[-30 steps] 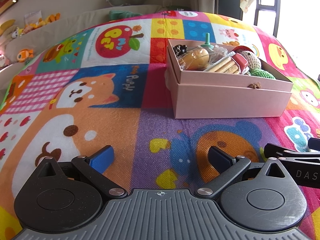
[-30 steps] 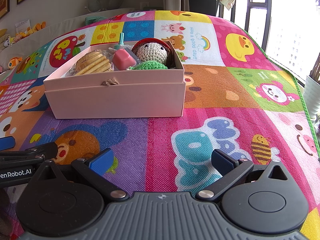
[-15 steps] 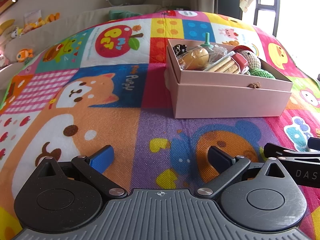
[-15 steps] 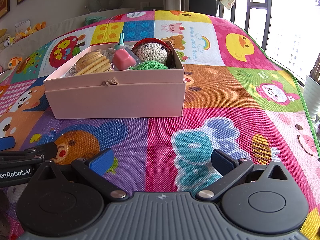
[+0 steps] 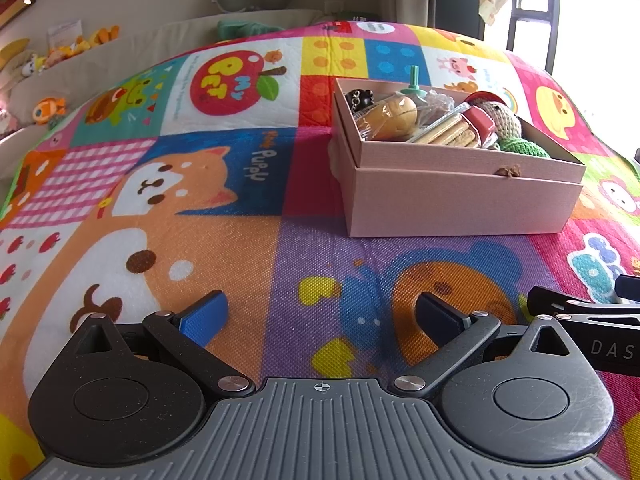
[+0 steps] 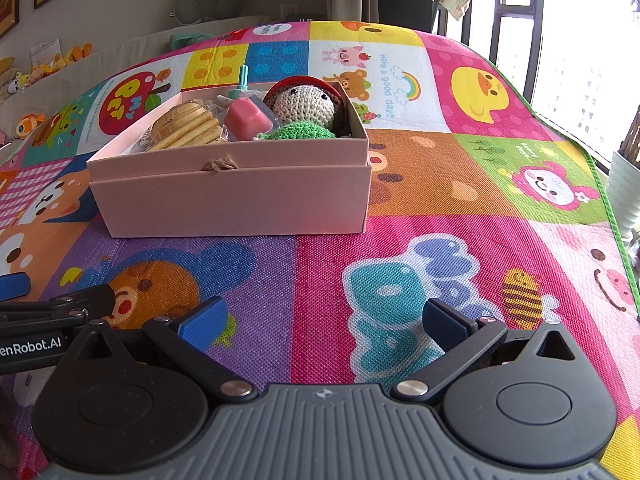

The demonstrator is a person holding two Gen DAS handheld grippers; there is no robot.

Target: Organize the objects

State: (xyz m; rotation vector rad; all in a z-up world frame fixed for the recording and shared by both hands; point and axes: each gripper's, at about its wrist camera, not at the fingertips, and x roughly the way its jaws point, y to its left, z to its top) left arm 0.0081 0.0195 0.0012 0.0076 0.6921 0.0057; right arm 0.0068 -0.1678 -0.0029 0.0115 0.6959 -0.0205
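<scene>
Resting low on play mat (image 5: 240, 240), lower frame: left gripper (image 5: 322, 316) and right gripper (image 6: 324, 322), both spread wide, nothing between pads; likely parked side by side. Mid-frame, well apart from both: pink box (image 6: 236, 204), lid off, nested beneath base. Packed inside: biscuits (image 6: 188, 128), pink block (image 6: 246, 120), crocheted doll (image 6: 306, 100). Nothing loose visible on mat; task judged near complete.

The pink box (image 6: 240, 200) hides the lower parts of all it holds, so of the crocheted doll (image 6: 306, 102) only the head and a green knitted part show, and the black item (image 5: 359, 99) in the far corner is too small to identify. The right gripper's body (image 5: 600, 328) is cut off by the left wrist view's edge (its lettering reads only "DAS"). The plush toys (image 5: 48, 110) along the far ledge are too small and blurred to tell apart.
</scene>
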